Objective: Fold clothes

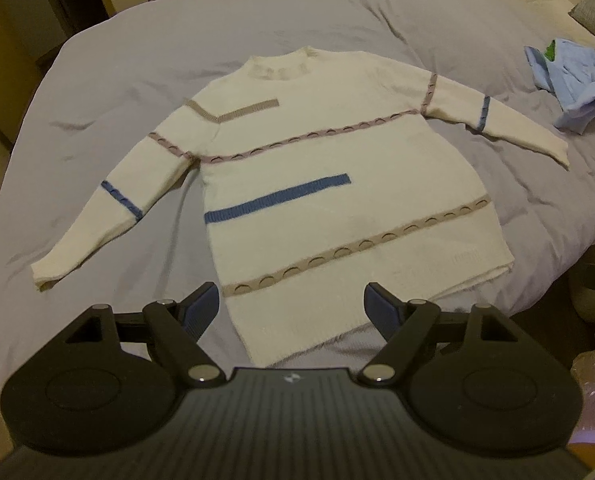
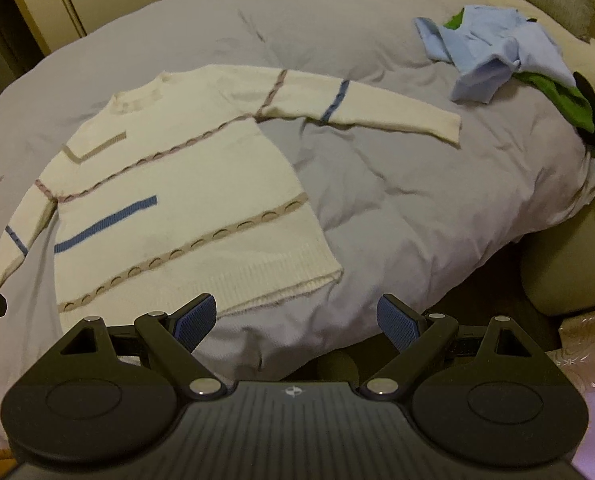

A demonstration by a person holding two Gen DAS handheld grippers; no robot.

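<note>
Cream knitted sweater (image 1: 337, 208): soft matt wool-like cloth, ribbed hem. Grey-lilac duvet cover (image 2: 397, 208): smooth matt fabric, creased. Pale blue crumpled shirt (image 2: 493, 60): thin woven cloth. Black gripper (image 1: 291, 312) arms: matt plastic, shiny metal pivots; blue finger pads (image 2: 397, 326): textured rubber.

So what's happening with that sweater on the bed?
A cream knitted sweater with blue and beige stripes lies flat on the grey duvet, sleeves spread. The left tool and right tool hover open near its hem, holding nothing. Folding hasn't started. A crumpled light-blue garment waits nearby.
</note>
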